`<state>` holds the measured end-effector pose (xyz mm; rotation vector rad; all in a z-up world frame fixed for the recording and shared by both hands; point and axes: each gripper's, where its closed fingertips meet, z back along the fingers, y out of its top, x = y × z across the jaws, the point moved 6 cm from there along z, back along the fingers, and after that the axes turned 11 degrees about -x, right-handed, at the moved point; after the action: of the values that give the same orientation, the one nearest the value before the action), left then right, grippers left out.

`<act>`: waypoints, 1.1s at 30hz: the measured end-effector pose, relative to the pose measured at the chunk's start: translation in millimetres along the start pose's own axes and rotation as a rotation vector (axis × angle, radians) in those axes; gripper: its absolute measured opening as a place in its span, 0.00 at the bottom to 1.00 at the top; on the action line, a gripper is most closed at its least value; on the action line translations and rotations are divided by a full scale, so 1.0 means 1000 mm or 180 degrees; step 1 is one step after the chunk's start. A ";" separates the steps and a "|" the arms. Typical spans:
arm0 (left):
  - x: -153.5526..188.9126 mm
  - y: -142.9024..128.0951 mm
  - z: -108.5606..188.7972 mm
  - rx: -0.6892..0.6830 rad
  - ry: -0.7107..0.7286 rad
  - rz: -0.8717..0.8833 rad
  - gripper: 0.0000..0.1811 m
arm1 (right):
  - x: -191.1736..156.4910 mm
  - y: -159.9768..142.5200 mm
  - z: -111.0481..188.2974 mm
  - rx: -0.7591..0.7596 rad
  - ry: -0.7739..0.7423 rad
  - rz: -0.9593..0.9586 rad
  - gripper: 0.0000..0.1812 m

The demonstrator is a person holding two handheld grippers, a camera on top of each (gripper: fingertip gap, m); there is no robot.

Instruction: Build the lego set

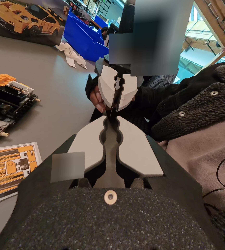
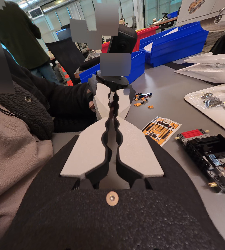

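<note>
My two grippers meet tip to tip above the table's near edge. In the left wrist view my left gripper is closed on a small black piece, and my right gripper faces it and pinches the same piece from the other side. In the right wrist view my right gripper and the left gripper stand the same way, and the piece is mostly hidden. The part-built car chassis, black with grey, red and orange parts, lies to the left; it also shows in the right wrist view.
A sticker sheet lies on the grey table. Loose orange and black pieces lie beyond it. Blue bins, the set's box, torn paper and a white tray with bagged parts stand around. A person's jacket is close by.
</note>
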<state>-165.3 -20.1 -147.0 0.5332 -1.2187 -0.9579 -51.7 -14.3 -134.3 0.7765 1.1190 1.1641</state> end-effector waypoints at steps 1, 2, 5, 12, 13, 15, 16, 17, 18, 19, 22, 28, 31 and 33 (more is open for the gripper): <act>0.000 0.000 0.000 0.0013 0.0001 -0.0009 0.05 | 0.000 0.000 0.000 0.0004 0.0001 0.0002 0.03; 0.001 0.001 -0.001 0.0034 -0.0013 -0.0008 0.04 | 0.000 0.000 0.000 0.0008 0.0008 -0.0002 0.03; 0.002 0.002 0.000 0.0081 -0.0016 -0.0006 0.00 | -0.001 0.000 -0.001 0.0006 0.0012 -0.0003 0.03; 0.003 0.002 0.001 0.0014 0.0000 -0.0017 0.00 | 0.000 -0.001 -0.001 -0.0032 0.0006 0.0019 0.02; 0.002 0.001 0.002 -0.0026 0.0009 -0.0023 0.00 | 0.000 -0.002 -0.001 -0.0061 0.0008 0.0028 0.02; 0.002 -0.001 0.002 -0.0160 0.0107 -0.0083 0.00 | 0.000 -0.004 -0.001 -0.0158 0.0020 0.0047 0.03; 0.001 -0.002 0.001 -0.0253 0.0163 -0.0134 0.00 | 0.000 -0.005 -0.001 -0.0223 0.0026 0.0055 0.03; 0.001 -0.004 0.000 -0.0352 0.0226 -0.0193 0.00 | 0.000 -0.006 -0.001 -0.0280 0.0025 0.0058 0.03; 0.001 -0.006 -0.001 -0.0449 0.0299 -0.0253 0.00 | 0.000 -0.007 -0.001 -0.0339 0.0033 0.0056 0.03; 0.001 -0.008 -0.002 -0.0544 0.0357 -0.0308 0.00 | 0.000 -0.008 -0.001 -0.0401 0.0037 0.0050 0.04; 0.002 -0.012 -0.007 -0.0781 0.0507 -0.0450 0.00 | -0.001 -0.013 -0.003 -0.0609 0.0045 0.0070 0.04; 0.005 -0.020 -0.014 -0.1151 0.0774 -0.0740 0.00 | -0.003 -0.024 -0.011 -0.0954 0.0037 0.0145 0.03; 0.006 -0.022 -0.016 -0.1244 0.0818 -0.0799 0.00 | -0.004 -0.028 -0.012 -0.1042 0.0027 0.0190 0.02; 0.006 -0.023 -0.016 -0.1269 0.0834 -0.0817 0.00 | -0.004 -0.029 -0.013 -0.1070 0.0037 0.0206 0.01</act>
<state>-157.1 -39.0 -166.4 0.4836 -0.7094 -1.2693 -55.2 -27.0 -163.3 0.5483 0.8811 1.3691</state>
